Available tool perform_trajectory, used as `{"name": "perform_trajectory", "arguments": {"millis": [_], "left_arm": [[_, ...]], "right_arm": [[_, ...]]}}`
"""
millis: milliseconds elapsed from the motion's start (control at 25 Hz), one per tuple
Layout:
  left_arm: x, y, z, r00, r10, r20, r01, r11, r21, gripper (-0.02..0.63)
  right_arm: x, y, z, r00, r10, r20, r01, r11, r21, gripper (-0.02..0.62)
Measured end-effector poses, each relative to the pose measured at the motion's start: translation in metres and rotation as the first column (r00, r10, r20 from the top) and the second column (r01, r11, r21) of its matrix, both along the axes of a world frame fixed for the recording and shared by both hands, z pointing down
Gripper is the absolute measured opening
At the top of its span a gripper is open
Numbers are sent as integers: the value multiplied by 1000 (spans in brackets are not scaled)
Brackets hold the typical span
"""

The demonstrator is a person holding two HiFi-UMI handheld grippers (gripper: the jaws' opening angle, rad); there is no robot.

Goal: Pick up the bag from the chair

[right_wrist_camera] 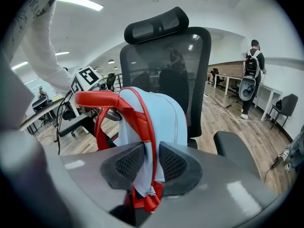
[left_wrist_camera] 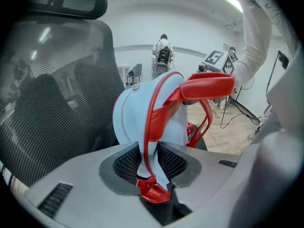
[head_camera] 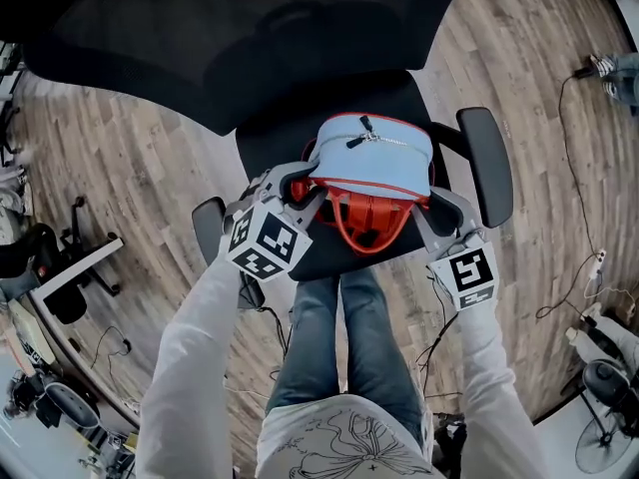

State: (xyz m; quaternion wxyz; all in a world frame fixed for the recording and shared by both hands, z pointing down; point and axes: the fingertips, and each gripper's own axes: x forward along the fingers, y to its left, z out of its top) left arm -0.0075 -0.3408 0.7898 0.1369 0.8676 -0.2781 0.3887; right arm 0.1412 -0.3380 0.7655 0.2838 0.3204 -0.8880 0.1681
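Clamping the bag from either side, the left tool and the right tool each pinch its pale blue cloth and red trim between their pads. The bag stands over the black seat of a chair, with its red straps facing the person and the mesh back behind it. I cannot tell whether it rests on the seat. Under the chair lies a grey-brown plank floor with loose cables. Farther off, the room is an open office with a desk by the wall, someone standing beside it and strip lights overhead. Counted: one bag, two tools, one chair with two armrests, and one figure beyond.
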Motion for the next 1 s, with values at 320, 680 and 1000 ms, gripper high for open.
{"name": "perform_trajectory", "arguments": {"millis": [320,680,1000], "left_arm": [[-4,17,-45,999,0,-34,0,1000,-2,106],[-11,10,-148,996,-35,-83,45,992,119,104],[-19,-6,-253,990,-43,-131,76,964,256,104]], "right_arm": [[-1,15,-33,999,9,34,-8,1000,-17,100],[-8,3,-129,994,37,100,-46,995,83,100],[-17,-14,-230,991,1,134,-31,975,219,98]]}}
